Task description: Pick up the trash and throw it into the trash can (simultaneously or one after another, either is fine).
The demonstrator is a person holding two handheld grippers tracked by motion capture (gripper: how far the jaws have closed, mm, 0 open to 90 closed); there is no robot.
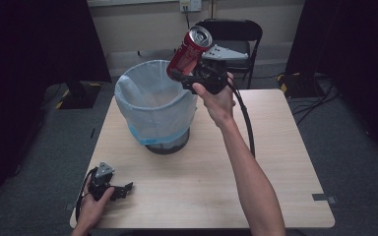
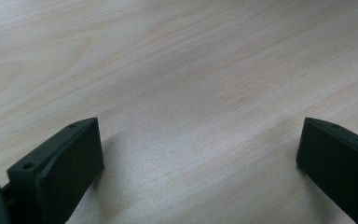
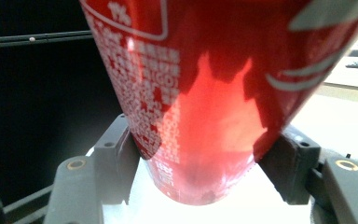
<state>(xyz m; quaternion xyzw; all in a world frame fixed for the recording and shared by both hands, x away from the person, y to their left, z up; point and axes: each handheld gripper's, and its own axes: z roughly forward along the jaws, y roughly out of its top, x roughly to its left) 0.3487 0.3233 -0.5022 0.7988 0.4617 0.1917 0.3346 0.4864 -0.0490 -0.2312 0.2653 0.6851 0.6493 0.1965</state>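
Observation:
A red drink can (image 1: 189, 51) is held in the air, tilted, over the right rim of a mesh waste basket (image 1: 156, 105) lined with a pale blue bag. My right gripper (image 1: 186, 76) is shut on the can; in the right gripper view both black jaws press the sides of the can (image 3: 200, 93) near its bottom end. My left gripper (image 1: 123, 189) rests on the table near the front left corner, held by a hand. In the left gripper view its jaws stand wide apart over bare wood (image 2: 191, 93) with nothing between them.
The light wooden table (image 1: 275, 162) carries the basket at its back left. Behind it stands a black folding chair (image 1: 236, 34). Cables lie on the grey floor (image 1: 320, 98) at the right. A cable trails down along the right forearm.

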